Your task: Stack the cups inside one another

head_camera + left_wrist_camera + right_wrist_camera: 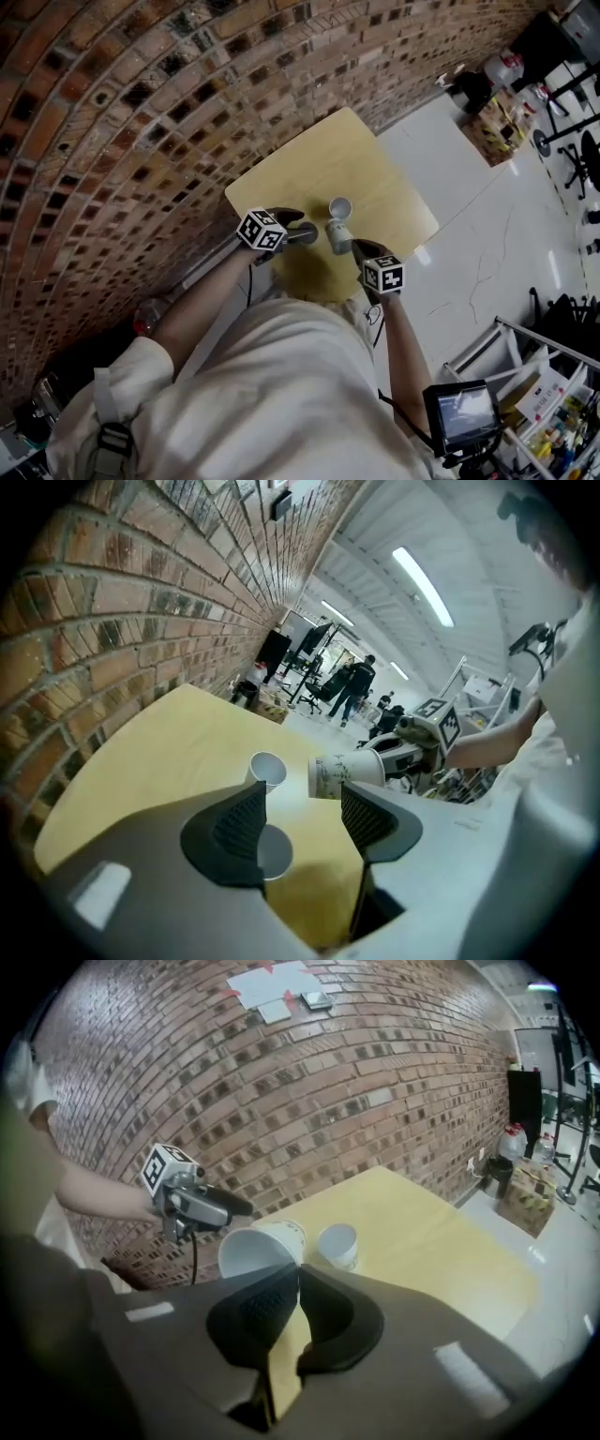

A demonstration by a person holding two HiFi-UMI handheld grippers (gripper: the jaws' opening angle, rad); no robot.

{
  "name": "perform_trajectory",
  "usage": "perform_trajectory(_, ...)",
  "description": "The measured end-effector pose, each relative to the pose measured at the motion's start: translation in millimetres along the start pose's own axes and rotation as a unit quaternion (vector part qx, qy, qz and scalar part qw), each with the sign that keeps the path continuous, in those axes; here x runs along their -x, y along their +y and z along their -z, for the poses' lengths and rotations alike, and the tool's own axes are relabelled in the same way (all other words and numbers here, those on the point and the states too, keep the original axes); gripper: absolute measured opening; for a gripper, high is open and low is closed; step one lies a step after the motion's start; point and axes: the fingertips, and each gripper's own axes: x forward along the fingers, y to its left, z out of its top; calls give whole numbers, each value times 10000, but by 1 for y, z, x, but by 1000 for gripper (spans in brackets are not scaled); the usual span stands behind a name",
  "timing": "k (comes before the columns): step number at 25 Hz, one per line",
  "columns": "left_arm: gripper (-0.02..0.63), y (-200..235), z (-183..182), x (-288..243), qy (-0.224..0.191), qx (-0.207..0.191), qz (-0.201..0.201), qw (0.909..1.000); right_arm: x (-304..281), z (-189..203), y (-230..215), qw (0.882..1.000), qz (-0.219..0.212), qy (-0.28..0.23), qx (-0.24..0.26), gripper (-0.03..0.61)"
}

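Note:
A white paper cup (pixel 339 207) (pixel 267 769) (pixel 338 1244) stands upright and open on the yellow table (pixel 319 159). My right gripper (pixel 354 246) (pixel 298 1274) is shut on the rim wall of a second printed paper cup (pixel 337 235) (pixel 345 773) (pixel 258 1248). That cup lies on its side in the air beside the standing cup, its mouth towards me. My left gripper (pixel 309 232) (pixel 305 808) is open just left of both cups, and I see nothing gripped between its jaws. In the right gripper view the left gripper (pixel 199 1204) shows with no cup in it.
A brick wall (pixel 141 112) runs along the table's far and left sides. White floor (pixel 469 216) lies right of the table, with boxes and bottles (pixel 497 117) further off. A small monitor on a stand (pixel 462 415) is at the lower right. People (pixel 352 688) stand far off.

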Motion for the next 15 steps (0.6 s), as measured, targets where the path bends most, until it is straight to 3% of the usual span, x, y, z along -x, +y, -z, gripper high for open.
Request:
perform_trajectory(7, 256, 14, 18, 7, 328, -462, -1138, 9919, -14, 29, -14, 9951, 362, 894, -230, 14)
perform_trajectory(15, 248, 15, 35, 15, 494, -564, -1451, 9866, -24, 46, -28, 9827, 733, 1651, -398, 14)
